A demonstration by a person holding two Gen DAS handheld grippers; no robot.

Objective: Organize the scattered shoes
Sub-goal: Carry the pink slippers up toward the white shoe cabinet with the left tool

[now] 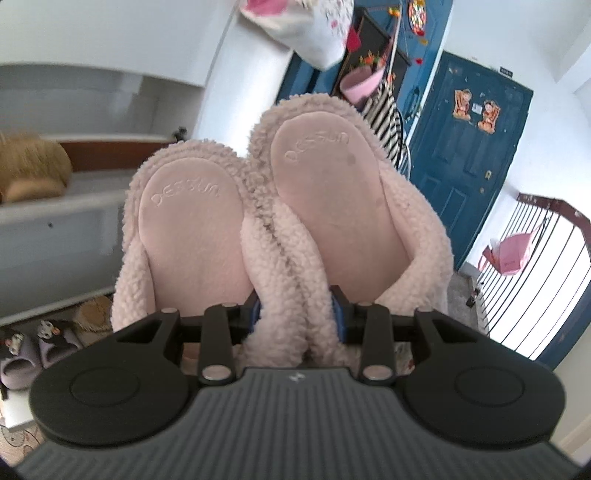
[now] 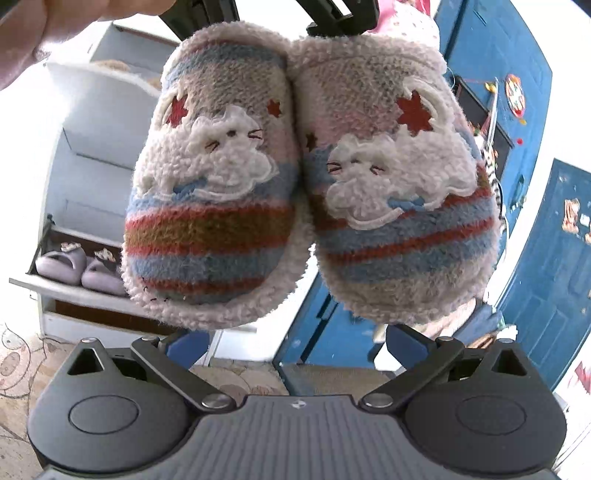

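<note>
A pair of fluffy pink slippers [image 1: 280, 221] hangs in the air, insoles facing the left wrist camera. My left gripper [image 1: 297, 317] is shut on their two inner fleece rims, pinched together between the blue pads. From the right wrist view the same slippers [image 2: 306, 192] show striped uppers with white cat patches, toes pointing down. They dangle from the left gripper [image 2: 332, 14] at the top edge. My right gripper [image 2: 295, 343] sits just below the toes, open, with nothing between its fingers.
A white shoe rack [image 2: 92, 122] stands at the left, with purple slippers [image 2: 77, 266] on a low shelf and brown fluffy slippers [image 1: 29, 166] higher up. Blue door [image 1: 469, 155] at the right, a metal railing [image 1: 535, 266] beyond. A hand [image 2: 55, 29] shows top left.
</note>
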